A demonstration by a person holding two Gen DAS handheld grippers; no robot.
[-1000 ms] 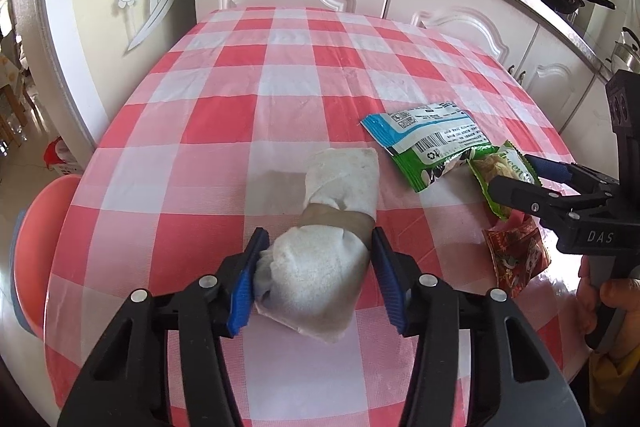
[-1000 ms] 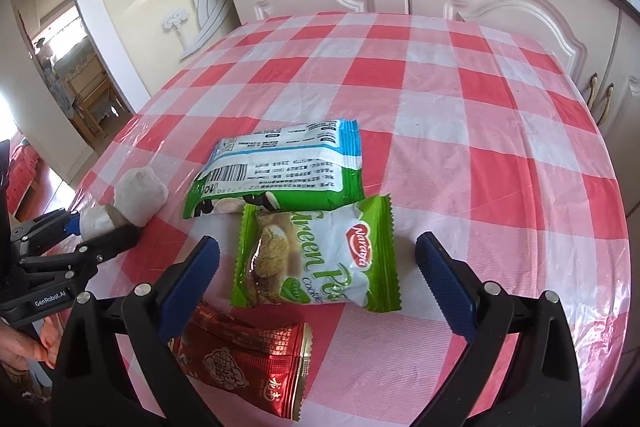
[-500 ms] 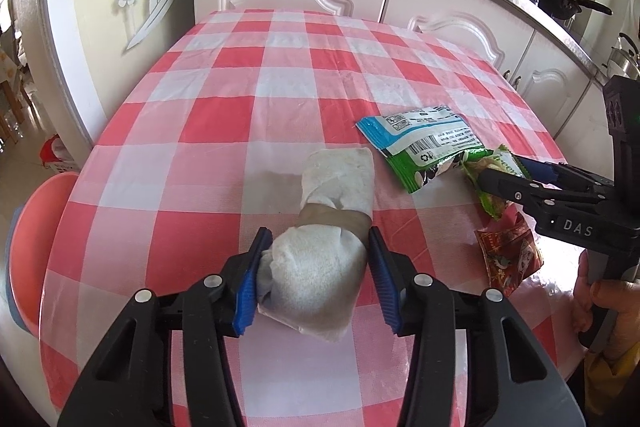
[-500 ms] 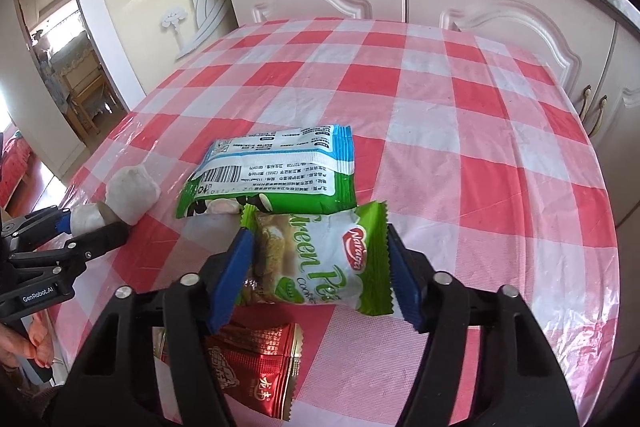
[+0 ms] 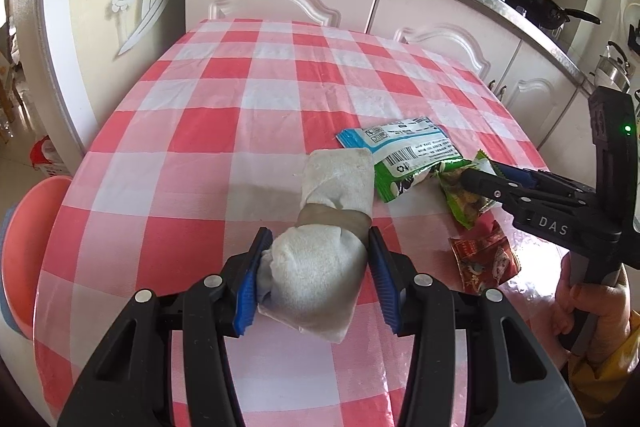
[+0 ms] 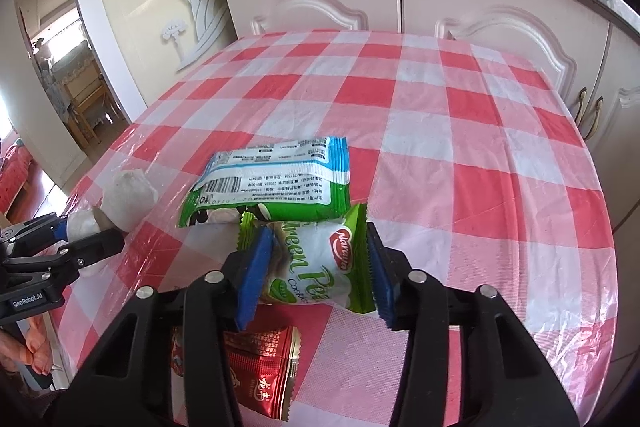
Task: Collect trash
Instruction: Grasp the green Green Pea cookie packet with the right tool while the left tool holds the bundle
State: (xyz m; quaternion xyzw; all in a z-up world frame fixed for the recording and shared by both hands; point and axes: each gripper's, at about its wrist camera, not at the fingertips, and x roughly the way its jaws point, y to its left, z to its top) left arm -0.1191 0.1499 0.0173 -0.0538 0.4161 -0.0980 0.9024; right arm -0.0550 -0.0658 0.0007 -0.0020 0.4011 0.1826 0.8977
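We closed our right gripper [image 6: 316, 267] from wide open onto the green cookie packet [image 6: 320, 263], crumpling its sides inward. Our left gripper [image 5: 316, 275] tightened from loosely flanking the white paper wad [image 5: 316, 275] to pinching it.

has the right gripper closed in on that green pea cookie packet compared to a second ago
Yes. The right gripper has advanced toward the blue and green wrapper, and its jaws, wide apart before, now press both sides of the green pea cookie packet.
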